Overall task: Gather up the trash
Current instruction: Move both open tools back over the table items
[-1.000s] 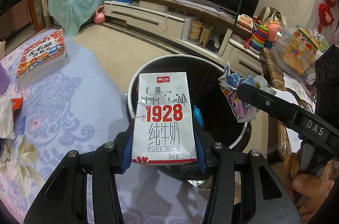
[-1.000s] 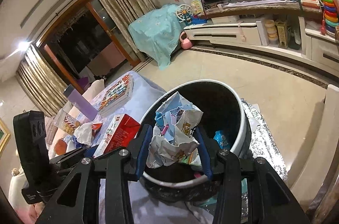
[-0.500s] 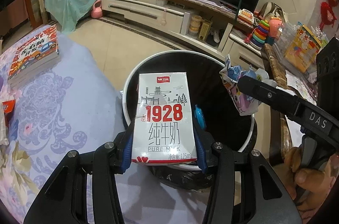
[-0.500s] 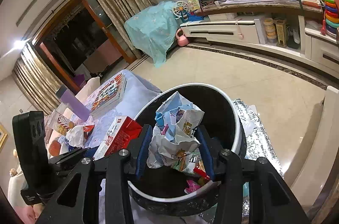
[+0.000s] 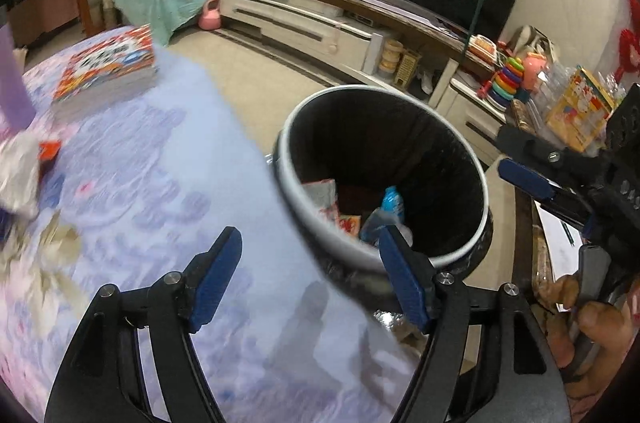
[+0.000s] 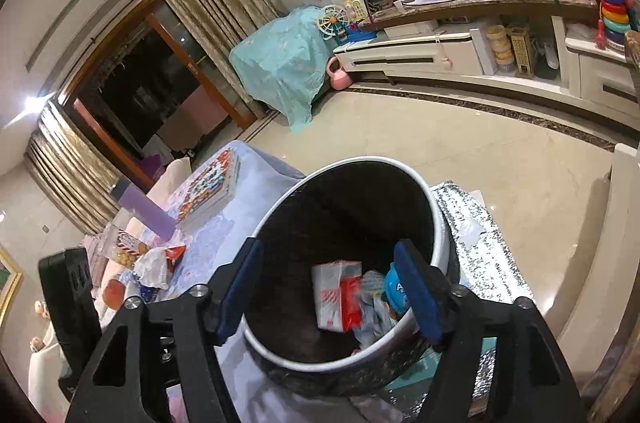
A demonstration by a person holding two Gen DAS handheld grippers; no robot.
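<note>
- We see the milk carton (image 6: 335, 293) lying in the bottom of the trash bin (image 6: 438, 243), low centre of the right wrist view, with crumpled wrappers (image 6: 374, 311) and a blue item (image 6: 394, 287) just beside it on the right.
- The left wrist view shows the same bin (image 5: 482, 183) at centre right, but there the near rim hides most of the heap; only a grey-and-red corner of the carton (image 5: 324, 193) and the blue item (image 5: 392, 201) show.
- Only the left view shows our right gripper (image 5: 520, 163) at the right edge, level with the bin's right rim; only the right view shows the snack bag (image 6: 124, 247) and white wad (image 6: 154, 269) on the table at lower left.
- Our left gripper (image 5: 310, 277) has its fingers spread wide with nothing between them, over the table's edge and the bin's near rim; our right gripper (image 6: 328, 291) is likewise spread and empty above the bin's mouth.
- The bin touches the cloth-covered table (image 5: 140, 191) at its rim; bare floor (image 6: 500, 159) lies beyond it toward the TV cabinet (image 6: 432, 55).
- Half a second ago the left gripper pinched the carton and the right one the wrappers; both loads are now in the bin.
</note>
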